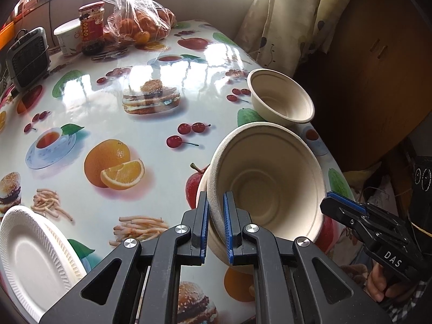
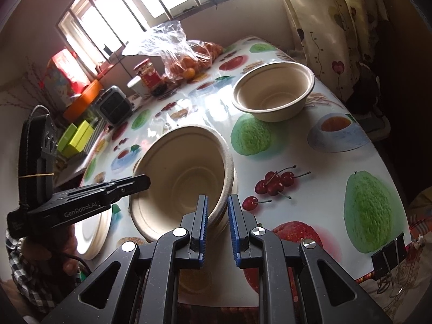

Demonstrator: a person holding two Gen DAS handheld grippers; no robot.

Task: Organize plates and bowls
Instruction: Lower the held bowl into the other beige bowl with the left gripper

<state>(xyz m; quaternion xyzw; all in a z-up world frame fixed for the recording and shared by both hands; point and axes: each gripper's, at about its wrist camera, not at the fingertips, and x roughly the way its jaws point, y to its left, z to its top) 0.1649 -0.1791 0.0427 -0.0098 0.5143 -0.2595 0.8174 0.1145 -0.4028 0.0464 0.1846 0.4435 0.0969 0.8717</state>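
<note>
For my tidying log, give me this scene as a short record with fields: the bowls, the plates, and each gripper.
tilted bowl: slanted over lower bowl
left gripper: shut on tilted bowl's rim
right gripper: shut on the opposite rim
far bowl: upright, alone, near table edge
plates: white stack, apart from the bowls, on the left gripper's side

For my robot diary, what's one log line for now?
left fingers: shut on tilted bowl rim | right fingers: shut on same bowl | second bowl: upright beyond
</note>
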